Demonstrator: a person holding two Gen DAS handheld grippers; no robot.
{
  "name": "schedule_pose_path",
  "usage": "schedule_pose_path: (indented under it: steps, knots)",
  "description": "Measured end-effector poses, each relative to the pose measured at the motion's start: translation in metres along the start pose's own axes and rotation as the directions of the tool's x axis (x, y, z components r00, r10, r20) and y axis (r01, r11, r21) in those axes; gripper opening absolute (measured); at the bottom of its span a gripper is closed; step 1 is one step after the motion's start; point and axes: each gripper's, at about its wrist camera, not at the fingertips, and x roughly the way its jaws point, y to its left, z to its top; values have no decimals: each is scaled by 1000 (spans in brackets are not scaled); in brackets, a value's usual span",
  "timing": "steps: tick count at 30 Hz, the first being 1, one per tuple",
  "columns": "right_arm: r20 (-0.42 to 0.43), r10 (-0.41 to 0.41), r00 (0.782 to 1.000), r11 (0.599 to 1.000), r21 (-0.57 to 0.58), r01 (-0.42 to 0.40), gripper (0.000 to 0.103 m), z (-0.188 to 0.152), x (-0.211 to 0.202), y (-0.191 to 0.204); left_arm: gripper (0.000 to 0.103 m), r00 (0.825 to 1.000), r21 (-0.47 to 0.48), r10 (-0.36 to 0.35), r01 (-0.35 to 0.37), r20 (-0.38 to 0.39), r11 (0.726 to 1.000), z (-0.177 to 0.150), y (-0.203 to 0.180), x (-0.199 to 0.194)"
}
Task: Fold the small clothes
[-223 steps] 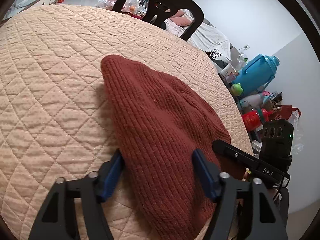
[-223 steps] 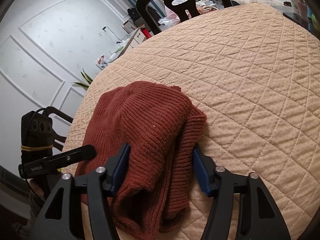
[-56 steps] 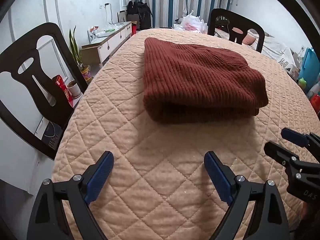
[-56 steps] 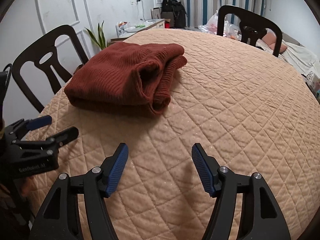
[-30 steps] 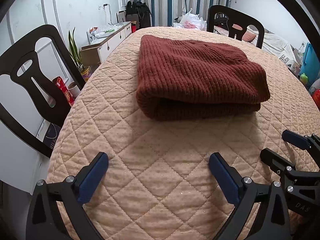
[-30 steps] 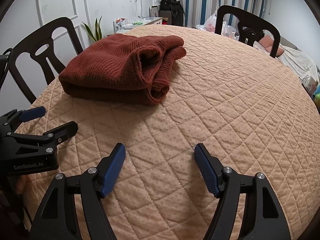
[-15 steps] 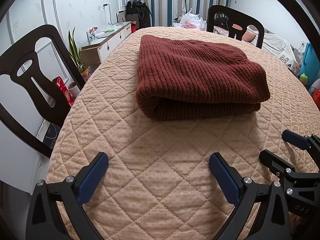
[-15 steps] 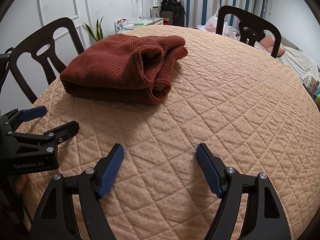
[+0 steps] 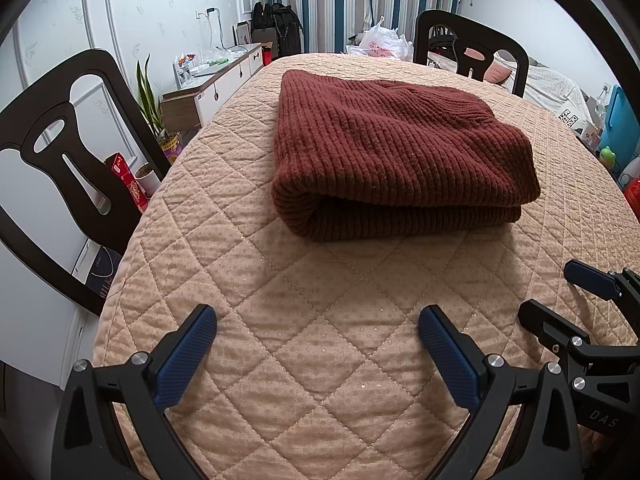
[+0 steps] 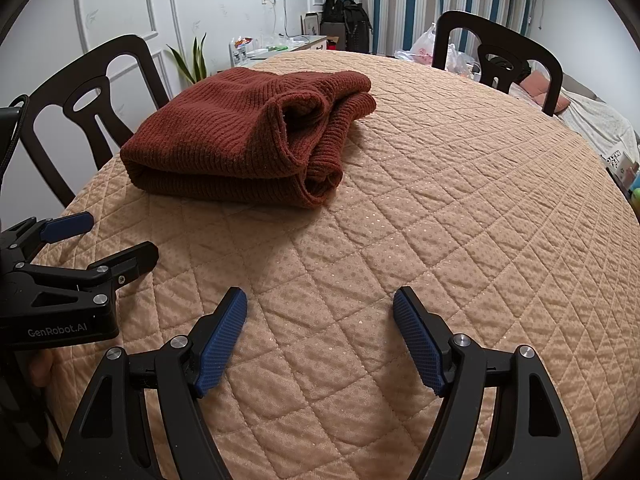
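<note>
sweater (image 9: 392, 148): rust-brown ribbed knit, sitting folded into a chunky double layer on the quilted table cover (image 9: 320, 320), over toward the far-left part of the table and well apart from both tools.
what changed: about 7 seconds back both grippers were right on top of it, fingers straddling the knit. About 2 seconds back they'd already pulled off, and over the last second pretty much nothing has budged, the bundle looks the same shape.
what that means: I'd call this fold finished. The right wrist view shows an open cuff or hem mouth (image 10: 302, 114) puffing up on the side, so it's a bit lumpy, but it holds together on its own.
left gripper (image 9: 316, 338): jaws spread wide, nothing between them, hovering over bare quilt near the table's front edge.
right gripper (image 10: 320, 320): same deal, fingers apart and empty, just beside the left one.
count, clothes: one sweater, no other garment on the table that I can see.
count, grippers: two.
count, chairs: two dark ones, chair on the left (image 9: 60, 168) and chair at the far end (image 9: 472, 52).
</note>
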Motion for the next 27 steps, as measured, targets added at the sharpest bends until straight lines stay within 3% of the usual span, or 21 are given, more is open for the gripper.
schedule_pose_path:
  steps: [27]
  knots:
    - [0, 0, 1000, 1000, -1, 0, 77, 0, -1, 2, 103, 1000, 0, 0, 0, 0, 1000, 0, 0, 0]
